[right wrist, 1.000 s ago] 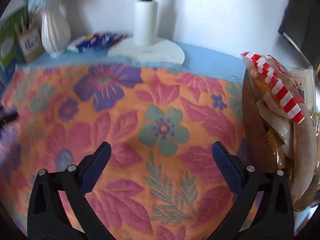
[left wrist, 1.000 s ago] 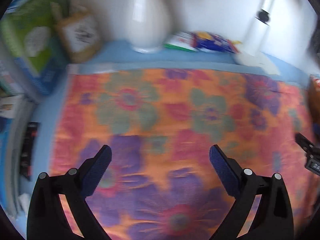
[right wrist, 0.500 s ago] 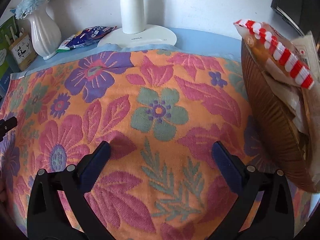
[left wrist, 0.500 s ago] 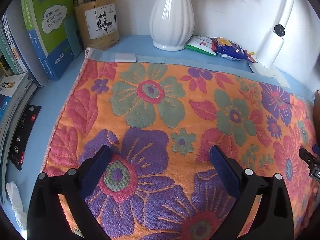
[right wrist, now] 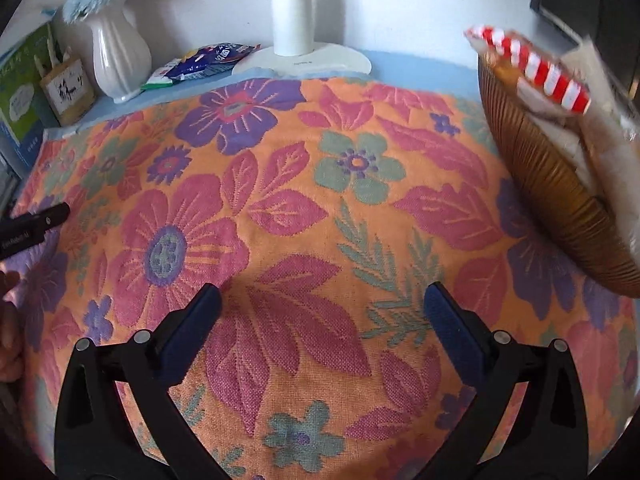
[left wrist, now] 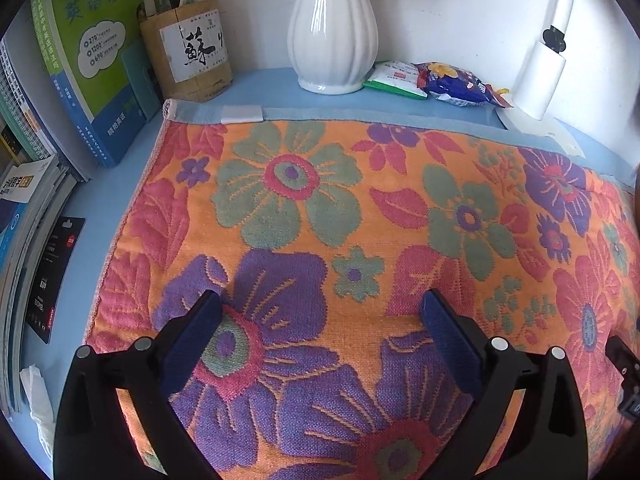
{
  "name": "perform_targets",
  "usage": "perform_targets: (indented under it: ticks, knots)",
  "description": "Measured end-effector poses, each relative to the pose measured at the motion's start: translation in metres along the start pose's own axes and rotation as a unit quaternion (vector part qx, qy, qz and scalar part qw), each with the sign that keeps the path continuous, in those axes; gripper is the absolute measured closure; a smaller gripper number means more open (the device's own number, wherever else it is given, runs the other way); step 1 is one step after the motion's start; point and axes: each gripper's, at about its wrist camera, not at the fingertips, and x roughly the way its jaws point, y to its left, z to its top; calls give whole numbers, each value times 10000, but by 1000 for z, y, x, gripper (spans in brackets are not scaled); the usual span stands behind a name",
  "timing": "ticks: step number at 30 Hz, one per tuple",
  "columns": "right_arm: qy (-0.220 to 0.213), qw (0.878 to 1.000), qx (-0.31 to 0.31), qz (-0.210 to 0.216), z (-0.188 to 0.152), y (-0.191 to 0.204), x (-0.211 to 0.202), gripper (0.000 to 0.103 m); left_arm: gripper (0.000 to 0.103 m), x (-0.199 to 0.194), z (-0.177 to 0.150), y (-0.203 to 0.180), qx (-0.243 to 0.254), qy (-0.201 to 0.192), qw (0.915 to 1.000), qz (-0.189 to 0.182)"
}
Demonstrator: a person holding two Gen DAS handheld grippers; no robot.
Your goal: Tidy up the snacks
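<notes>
A blue snack packet (left wrist: 460,82) and a green-white packet (left wrist: 394,80) lie at the back of the table, between the white vase (left wrist: 332,24) and the lamp; both show in the right wrist view (right wrist: 212,58). A brown ribbed basket (right wrist: 560,196) at the right holds several snack bags, one with a red-and-white striped edge (right wrist: 532,68). My left gripper (left wrist: 320,320) is open and empty above the floral cloth (left wrist: 320,208). My right gripper (right wrist: 320,312) is open and empty above the cloth, left of the basket.
A bamboo pen holder (left wrist: 188,52) and upright books (left wrist: 80,60) stand at the back left. A white lamp with a round base (right wrist: 300,60) stands at the back. The left gripper's tip (right wrist: 32,228) shows at the left edge of the right wrist view.
Both grippers have pulled back and lowered slightly over the cloth, staying open. The left view has steadied from blur; the basket sits further right and higher in the right view.
</notes>
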Motion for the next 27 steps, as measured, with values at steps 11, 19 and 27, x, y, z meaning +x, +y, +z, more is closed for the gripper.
perform_targets:
  ticks: [11,19,27]
  knots:
    - [-547,9972,420,-295,-30,-23,-50,3,5,-85,-54,-85,1215,-723,9896,-281]
    - [-610,9973,-14,-414,-43,-11,-47,3,5,-84,-86,-109,1391,-782,9871,-139]
    - [-552,9972,-173,-473,-43,-5,-44,3,5,-67,-83,-96,987,-480,9938,-178]
